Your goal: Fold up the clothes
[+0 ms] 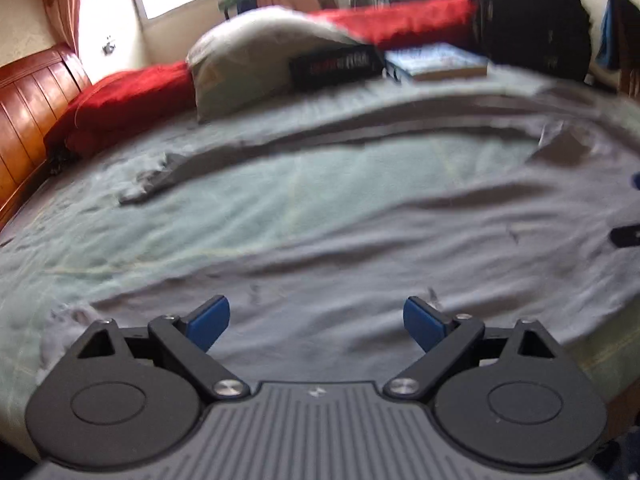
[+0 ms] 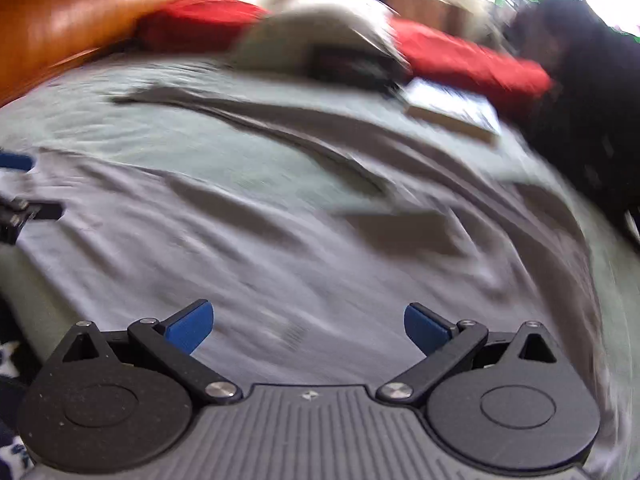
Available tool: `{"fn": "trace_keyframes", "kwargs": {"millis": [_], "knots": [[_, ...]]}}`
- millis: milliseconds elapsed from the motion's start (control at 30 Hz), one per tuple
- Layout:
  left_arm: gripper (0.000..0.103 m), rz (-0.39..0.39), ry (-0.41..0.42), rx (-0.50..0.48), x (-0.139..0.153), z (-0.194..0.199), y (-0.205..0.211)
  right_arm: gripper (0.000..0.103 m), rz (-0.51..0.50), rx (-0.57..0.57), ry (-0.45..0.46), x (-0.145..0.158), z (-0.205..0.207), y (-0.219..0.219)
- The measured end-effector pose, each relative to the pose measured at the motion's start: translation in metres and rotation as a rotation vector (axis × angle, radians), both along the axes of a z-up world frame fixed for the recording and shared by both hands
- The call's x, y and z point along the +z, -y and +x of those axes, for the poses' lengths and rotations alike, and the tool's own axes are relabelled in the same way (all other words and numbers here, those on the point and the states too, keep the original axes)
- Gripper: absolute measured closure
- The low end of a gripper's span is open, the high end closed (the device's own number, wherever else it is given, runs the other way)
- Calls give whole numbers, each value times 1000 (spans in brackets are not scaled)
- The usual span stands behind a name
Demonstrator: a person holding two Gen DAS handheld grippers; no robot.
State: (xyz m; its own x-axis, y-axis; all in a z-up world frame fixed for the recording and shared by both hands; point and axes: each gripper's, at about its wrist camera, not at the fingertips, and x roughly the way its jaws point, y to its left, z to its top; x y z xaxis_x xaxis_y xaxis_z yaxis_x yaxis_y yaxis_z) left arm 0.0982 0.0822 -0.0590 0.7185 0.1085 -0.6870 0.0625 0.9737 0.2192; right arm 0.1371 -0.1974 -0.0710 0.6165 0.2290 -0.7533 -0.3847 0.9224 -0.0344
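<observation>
We hold both tongs released, left tongs point(image 1: 316, 322) and right tongs point(image 2: 308, 326) hovering over the near edge of the grey garment point(image 1: 360, 220), gripping nothing. It lies spread flat on the bed point(image 1: 100, 240); pillow point(image 1: 256, 60) and book point(image 1: 436, 62) far behind.

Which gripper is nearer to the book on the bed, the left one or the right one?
The right gripper. The book lies ahead of it, slightly to its right. From the left gripper the book lies farther off, ahead and to the right across the grey garment.
</observation>
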Motion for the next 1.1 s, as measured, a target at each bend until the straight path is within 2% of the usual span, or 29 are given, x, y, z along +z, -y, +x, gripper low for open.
{"fn": "trace_keyframes", "kwargs": {"millis": [33, 100, 167, 267, 300, 367, 433, 500, 567, 633, 700, 767, 833, 933, 1000, 1100], "knots": [[9, 12, 9, 5, -6, -6, 2, 0, 7, -36, -24, -6, 3, 9], [9, 36, 32, 15, -17, -19, 6, 0, 64, -35, -10, -13, -7, 28], [8, -54, 11, 45, -17, -29, -10, 0, 71, -10, -6, -12, -17, 37], [9, -95, -21, 102, 0, -27, -21, 0, 100, -7, 29, 0, -20, 53], [10, -76, -8, 102, 8, -24, -17, 0, 102, -22, 56, 6, -19, 60], [10, -93, 20, 47, 24, -16, -1, 0, 61, -83, 109, 13, -14, 76], [9, -178, 34, -50, 39, -4, 22, 0, 13, -148, 146, 15, -7, 95], [9, -240, 27, -137, 44, 12, 49, 0, -15, -204, 133, 7, -1, 113], [9, -286, 15, -227, 44, 28, 79, 0, 1, -234, 106, -4, 0, 127], [9, -301, 1, -281, 34, 47, 107, 0, 51, -247, 75, -17, -2, 138], [9, -354, -20, -286, 22, 66, 119, 0, 99, -248, 99, -23, -12, 145], [9, -445, -62, -268, 8, 84, 121, 0, 104, -232, 113, -25, -14, 147], [10, -464, -90, -210, -6, 97, 119, 0, 104, -214, 123, -27, -16, 147], [10, -379, -63, -81, -14, 107, 103, 0, 127, -198, 121, -27, -16, 151], [11, -437, -67, -44, -10, 110, 93, 0, 128, -187, 125, -29, -15, 151], [11, -427, -44, -19, 8, 96, 97, 0, 133, -182, 132, -30, -16, 153]]}}
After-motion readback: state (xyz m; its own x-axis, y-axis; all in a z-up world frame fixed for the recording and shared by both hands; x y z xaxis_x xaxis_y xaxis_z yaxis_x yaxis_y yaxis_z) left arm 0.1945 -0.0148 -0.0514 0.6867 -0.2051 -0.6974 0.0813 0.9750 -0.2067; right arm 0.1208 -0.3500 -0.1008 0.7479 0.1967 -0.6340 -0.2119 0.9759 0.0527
